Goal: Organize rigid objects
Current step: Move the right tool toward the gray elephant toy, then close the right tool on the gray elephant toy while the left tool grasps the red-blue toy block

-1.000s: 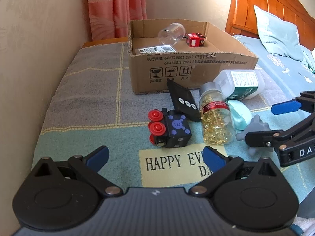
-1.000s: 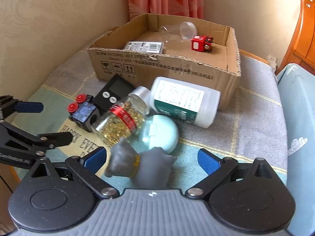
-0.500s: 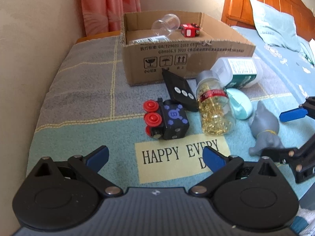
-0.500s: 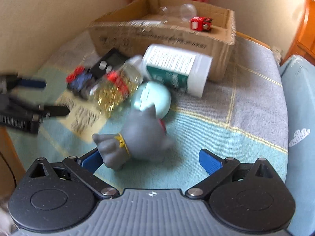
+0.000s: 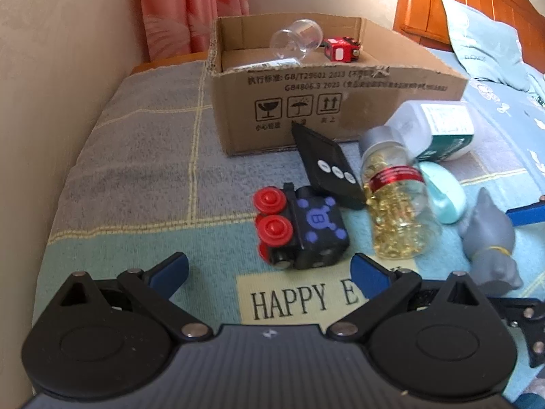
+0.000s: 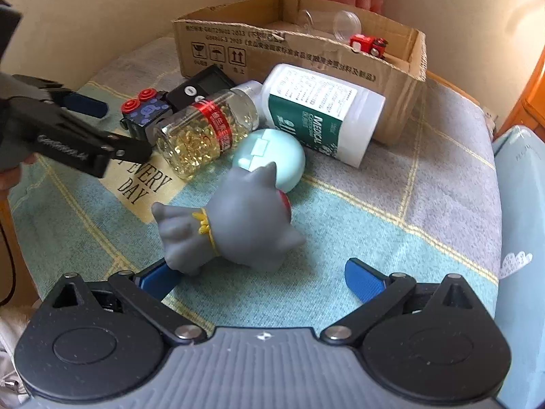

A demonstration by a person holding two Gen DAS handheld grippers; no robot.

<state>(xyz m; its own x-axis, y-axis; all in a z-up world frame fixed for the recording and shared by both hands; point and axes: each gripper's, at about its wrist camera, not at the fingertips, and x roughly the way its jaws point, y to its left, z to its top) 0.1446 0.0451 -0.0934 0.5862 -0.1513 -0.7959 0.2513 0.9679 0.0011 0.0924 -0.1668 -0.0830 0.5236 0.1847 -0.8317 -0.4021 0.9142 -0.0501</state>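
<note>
Both sets of jaws stand wide apart and hold nothing. On the right gripper (image 6: pixel 260 274), the grey cat toy (image 6: pixel 238 220) lies on its side just ahead, its tail end touching or nearly touching the left blue pad (image 6: pixel 155 277); the other pad is well clear of it. On the left gripper (image 5: pixel 269 269), the black toy car (image 5: pixel 299 228) with red wheels sits just beyond the tips, between them, on the edge of the "HAPPY EVERY DAY" patch (image 5: pixel 289 301).

Everything rests on a bed (image 6: pixel 425 204) covered with a checked grey and teal blanket. Right behind the cat's head is a mint round case (image 6: pixel 272 156), touching it. Left of the case a clear capsule bottle (image 6: pixel 207 129) with a red band lies on its side, full of yellow softgels, its silver cap pointing at the box. Next to that cap a white bottle (image 6: pixel 323 112) with a green label lies across, resting against the box wall. A black timer (image 5: pixel 327 170) with three white buttons lies between the car and the box, its near edge touching the car and the capsule bottle.

Beyond them stands an open cardboard box (image 5: pixel 340 102). Inside it are a clear tumbler (image 5: pixel 296 41) on its side, a small red car (image 5: pixel 340 51) beside it, and a flat labelled packet whose edge alone shows over the front wall. Behind the box hangs a pink curtain (image 5: pixel 190 6), and to the right rises a wooden headboard (image 5: pixel 425 3) with a pale pillow (image 5: pixel 483 41).
</note>
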